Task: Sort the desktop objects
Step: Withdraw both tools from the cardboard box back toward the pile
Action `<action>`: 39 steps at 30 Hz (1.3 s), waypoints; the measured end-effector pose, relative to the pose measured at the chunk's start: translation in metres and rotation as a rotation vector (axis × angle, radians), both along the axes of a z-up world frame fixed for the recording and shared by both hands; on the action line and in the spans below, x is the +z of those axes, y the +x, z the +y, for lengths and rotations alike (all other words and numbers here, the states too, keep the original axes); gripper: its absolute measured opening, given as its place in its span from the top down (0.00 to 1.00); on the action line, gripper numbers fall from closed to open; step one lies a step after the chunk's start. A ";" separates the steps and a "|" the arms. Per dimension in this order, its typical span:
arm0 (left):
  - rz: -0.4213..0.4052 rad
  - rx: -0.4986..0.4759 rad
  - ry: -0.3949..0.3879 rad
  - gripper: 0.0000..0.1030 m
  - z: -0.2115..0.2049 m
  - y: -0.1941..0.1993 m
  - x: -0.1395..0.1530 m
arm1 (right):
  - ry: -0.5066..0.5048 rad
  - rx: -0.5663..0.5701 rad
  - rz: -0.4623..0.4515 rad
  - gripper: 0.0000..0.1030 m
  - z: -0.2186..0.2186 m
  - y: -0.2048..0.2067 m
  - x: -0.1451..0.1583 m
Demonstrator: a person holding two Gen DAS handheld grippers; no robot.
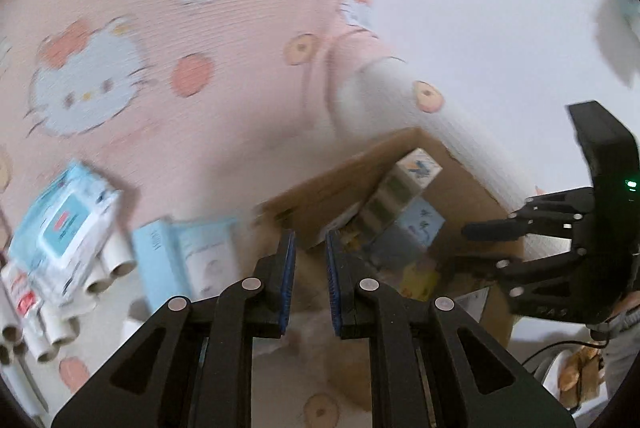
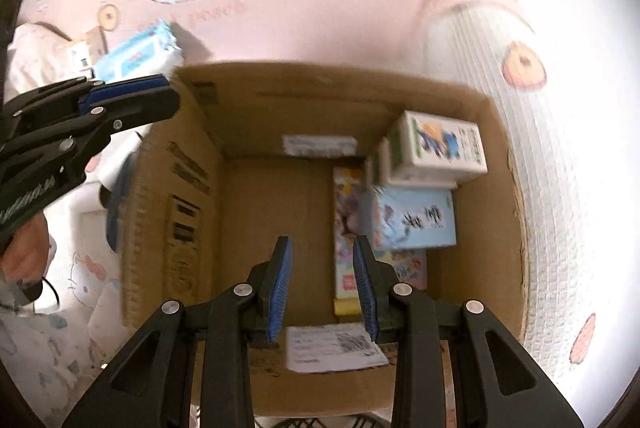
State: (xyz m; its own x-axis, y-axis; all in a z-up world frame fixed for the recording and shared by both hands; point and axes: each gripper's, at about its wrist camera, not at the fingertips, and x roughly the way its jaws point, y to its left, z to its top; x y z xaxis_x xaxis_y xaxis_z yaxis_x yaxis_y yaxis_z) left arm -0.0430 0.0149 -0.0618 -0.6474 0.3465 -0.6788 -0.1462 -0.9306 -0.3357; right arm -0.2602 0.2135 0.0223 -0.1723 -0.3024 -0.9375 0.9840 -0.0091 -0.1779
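Observation:
An open cardboard box [image 2: 248, 115] lies under my right gripper [image 2: 322, 244], whose jaws stand close together with nothing between them. Inside at the right are a white cartoon-printed carton [image 2: 436, 147], a light blue carton [image 2: 412, 220] and a flat colourful packet [image 2: 348, 228]. My left gripper [image 1: 311, 240] hovers at the box's [image 1: 340, 179] left edge, its jaws nearly together and empty. Left of the box lie a blue wet-wipes pack [image 1: 64, 224], several paper tubes [image 1: 116, 268] and a blue-and-white box [image 1: 188, 256]. Each gripper shows in the other's view: right gripper [image 1: 464, 246], left gripper [image 2: 170, 93].
A pink cartoon-cat cloth [image 2: 328, 7] covers the surface. A white label [image 2: 332, 348] sticks to the box's near flap. A white ribbed fabric [image 2: 552, 187] runs along the box's right side. A person's hand [image 2: 24, 256] holds the left gripper's handle.

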 end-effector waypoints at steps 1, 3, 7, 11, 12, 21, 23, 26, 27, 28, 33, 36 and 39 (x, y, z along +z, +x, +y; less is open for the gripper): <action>-0.002 0.015 -0.010 0.85 -0.006 0.005 0.001 | -0.017 0.016 0.007 0.73 -0.001 0.007 0.010; -0.008 0.049 -0.056 0.85 -0.031 0.012 -0.001 | -0.057 0.062 0.006 0.73 -0.001 0.021 0.013; -0.034 0.134 -0.143 0.85 -0.060 0.021 -0.019 | -0.085 0.170 0.009 0.73 -0.010 0.051 0.017; -0.083 0.255 -0.093 0.85 -0.105 0.033 -0.032 | -0.109 0.225 -0.016 0.73 -0.018 0.071 0.000; -0.087 0.288 -0.067 0.85 -0.118 0.041 -0.034 | -0.117 0.245 -0.017 0.73 -0.024 0.079 -0.002; -0.116 0.470 0.066 0.85 -0.202 0.056 -0.060 | -0.105 0.346 -0.033 0.73 -0.087 0.145 -0.018; -0.138 0.484 0.105 0.85 -0.215 0.057 -0.068 | -0.107 0.373 -0.030 0.73 -0.098 0.157 -0.021; -0.157 0.504 0.139 0.85 -0.231 0.057 -0.078 | -0.089 0.391 -0.098 0.73 -0.120 0.166 -0.024; -0.161 0.513 0.141 0.85 -0.235 0.057 -0.082 | -0.078 0.397 -0.125 0.73 -0.129 0.166 -0.026; -0.165 0.520 0.139 0.85 -0.240 0.059 -0.084 | -0.073 0.406 -0.145 0.73 -0.136 0.170 -0.028; -0.176 0.547 0.139 0.85 -0.247 0.054 -0.099 | -0.056 0.459 -0.134 0.73 -0.176 0.190 -0.046; -0.184 0.543 0.161 0.84 -0.251 0.047 -0.103 | -0.017 0.468 -0.124 0.73 -0.199 0.199 -0.061; -0.185 0.534 0.175 0.75 -0.256 0.038 -0.105 | 0.021 0.449 -0.161 0.73 -0.225 0.203 -0.073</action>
